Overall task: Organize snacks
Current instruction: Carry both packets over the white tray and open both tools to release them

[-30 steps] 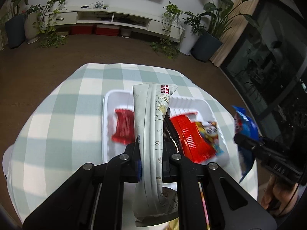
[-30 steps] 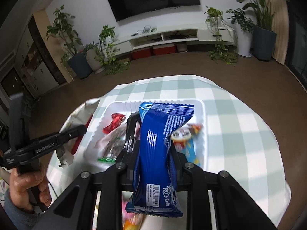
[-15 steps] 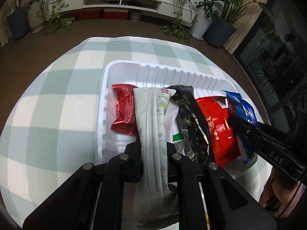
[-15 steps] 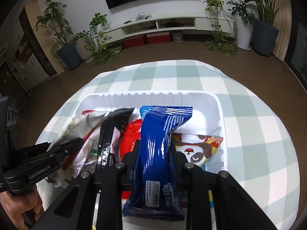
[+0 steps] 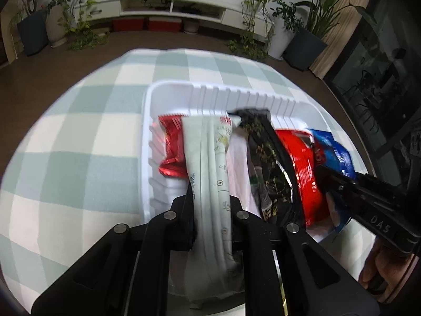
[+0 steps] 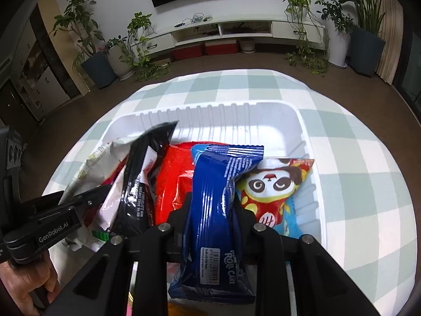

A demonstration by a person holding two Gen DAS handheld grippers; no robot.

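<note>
Tablecloth below — both tongs angled downward.

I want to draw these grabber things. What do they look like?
Both are matte black, angular plastic. The left gripper and right gripper each have flat forked arms dotted with round silver bolts. White lettering marks their sides: "GenRobot.AI" on the left, "DAS" on the right.

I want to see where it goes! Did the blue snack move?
Yes. The blue snack came down toward the white tray, which now looks closer.
</note>
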